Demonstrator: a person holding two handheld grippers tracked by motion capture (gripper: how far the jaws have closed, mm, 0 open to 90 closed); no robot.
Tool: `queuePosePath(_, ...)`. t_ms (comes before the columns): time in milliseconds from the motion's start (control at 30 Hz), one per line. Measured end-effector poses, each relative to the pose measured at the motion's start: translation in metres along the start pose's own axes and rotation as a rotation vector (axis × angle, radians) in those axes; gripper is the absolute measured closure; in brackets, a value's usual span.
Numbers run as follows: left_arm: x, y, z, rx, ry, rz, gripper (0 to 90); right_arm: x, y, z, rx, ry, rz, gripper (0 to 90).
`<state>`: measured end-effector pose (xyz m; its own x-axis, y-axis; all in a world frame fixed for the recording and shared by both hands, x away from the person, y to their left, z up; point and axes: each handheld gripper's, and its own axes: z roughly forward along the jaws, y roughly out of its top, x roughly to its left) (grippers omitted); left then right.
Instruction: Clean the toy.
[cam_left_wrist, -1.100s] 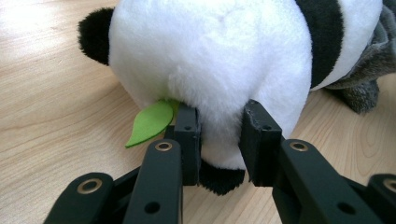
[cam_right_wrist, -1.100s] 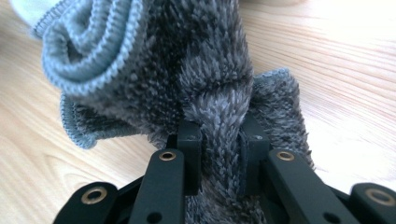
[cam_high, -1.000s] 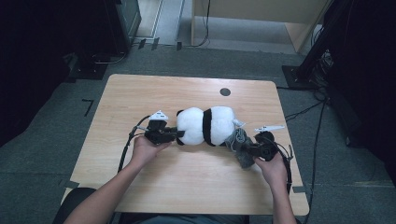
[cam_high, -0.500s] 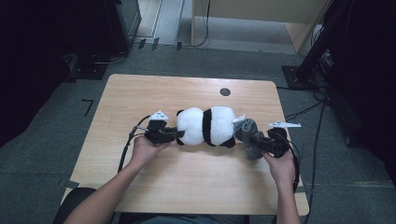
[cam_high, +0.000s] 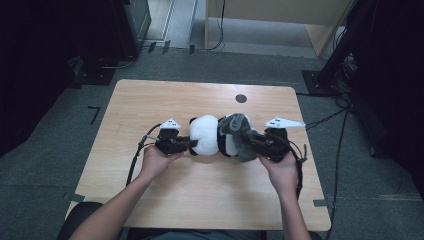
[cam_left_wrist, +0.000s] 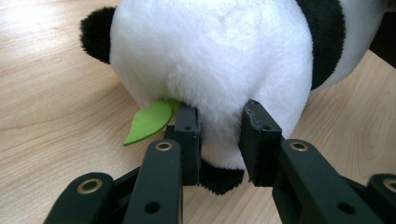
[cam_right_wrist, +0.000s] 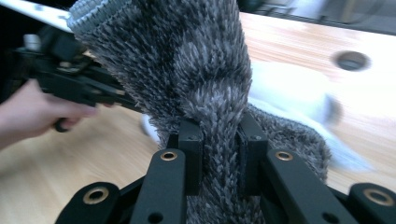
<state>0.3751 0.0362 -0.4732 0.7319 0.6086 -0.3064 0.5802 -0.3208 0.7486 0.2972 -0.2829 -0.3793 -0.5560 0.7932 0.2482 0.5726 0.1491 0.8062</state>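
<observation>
The left claw is pinching the white plush at the head end of a toy panda lying on its side near the middle of the worktop, with a green felt leaf poking out beside one jaw. The right claw is clamping a fold of a shaggy grey sock and is holding it raised against the panda's far end, where in the high view the sock is draping over the toy's black-and-white body.

The step in hand looks like dressing the panda in the sock. To do it well, the left claw should be keeping the toy pinned and steady while the right one is carrying the sock's ribbed opening over the rounded end, pulling along the body rather than upward, so the plush is not lifting off the wood. The grip on the sock is sitting in a bunched fold, so the opening may need spreading before it will slide on.

Compared with a second ago, the right hand is sitting higher and closer in, and the sock, then bunched low beside the panda, is now lying over its end. The left hand is holding the same spot.
</observation>
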Motion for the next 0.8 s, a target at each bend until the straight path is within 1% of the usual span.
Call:
queuePosePath(33,0.0,0.0,0.0,0.0,0.002,0.0,70.9,0.004,0.001,0.005,0.003,0.012,-0.009,76.7)
queuePosePath(67,-0.001,0.0,0.0,0.0,0.003,0.001,70.8,0.01,0.003,0.015,0.008,0.022,-0.029,76.7)
queuePosePath(167,-0.001,-0.001,0.0,-0.006,0.006,0.0,70.8,0.022,0.003,0.04,0.03,0.044,-0.073,76.7)
queuePosePath(267,-0.001,-0.002,-0.001,-0.006,0.01,0.002,70.9,0.03,-0.001,0.066,0.058,0.06,-0.097,76.7)
queuePosePath(333,-0.002,-0.002,-0.001,-0.006,0.014,0.004,70.8,0.033,-0.004,0.08,0.094,0.062,-0.112,76.8)
queuePosePath(367,-0.002,-0.002,-0.001,-0.006,0.016,0.005,70.8,0.035,-0.008,0.089,0.122,0.07,-0.12,76.8)
queuePosePath(433,-0.003,-0.003,-0.001,-0.006,0.022,0.006,70.9,0.038,-0.013,0.099,0.157,0.07,-0.138,76.7)
queuePosePath(600,-0.002,-0.004,0.0,0.0,0.031,0.007,71.4,0.041,-0.023,0.109,0.173,0.095,-0.137,77.0)
queuePosePath(700,-0.002,-0.003,0.0,0.003,0.03,0.005,71.7,0.044,-0.031,0.117,0.216,0.12,-0.135,77.0)
queuePosePath(800,-0.001,-0.003,0.0,0.007,0.025,0.006,72.2,0.044,-0.039,0.121,0.244,0.13,-0.134,77.1)
